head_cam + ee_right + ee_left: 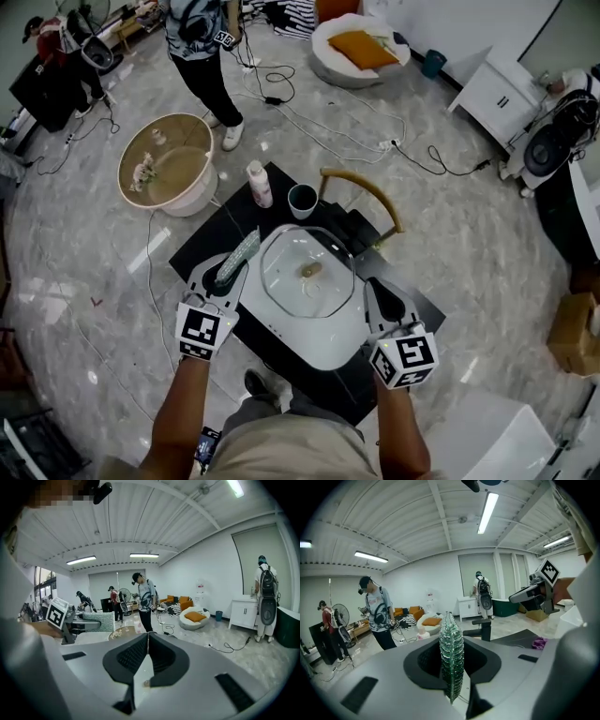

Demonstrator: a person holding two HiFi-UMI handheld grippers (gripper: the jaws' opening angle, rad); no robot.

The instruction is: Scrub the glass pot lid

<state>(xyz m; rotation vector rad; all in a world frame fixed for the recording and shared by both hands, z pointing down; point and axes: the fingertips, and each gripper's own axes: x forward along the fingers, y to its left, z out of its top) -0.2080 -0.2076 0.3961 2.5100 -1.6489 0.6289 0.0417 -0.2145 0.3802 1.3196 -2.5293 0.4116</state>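
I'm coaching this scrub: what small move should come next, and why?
Probably ease the left gripper rightward so its green mesh scrub pad presses on the clear glass pot lid. Its jaws are clamped on the pad, which sits beside the lid's left rim rather than on the glass; the right gripper is shut.

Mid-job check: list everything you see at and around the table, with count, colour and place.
glass pot lid: one, clear with a brown knob, over the basin
basin: one, white, on the table
table: one, black, centre
scrub pad: one, green, left of the lid
bottle: one, white and pink, table's far edge
cup: one, dark, beside the bottle
chair: one, wooden back, behind the table
standing person: one, far side
left hand-held gripper: grey, shut on the scrub pad
right hand-held gripper: grey, shut, apparently on the lid's right rim
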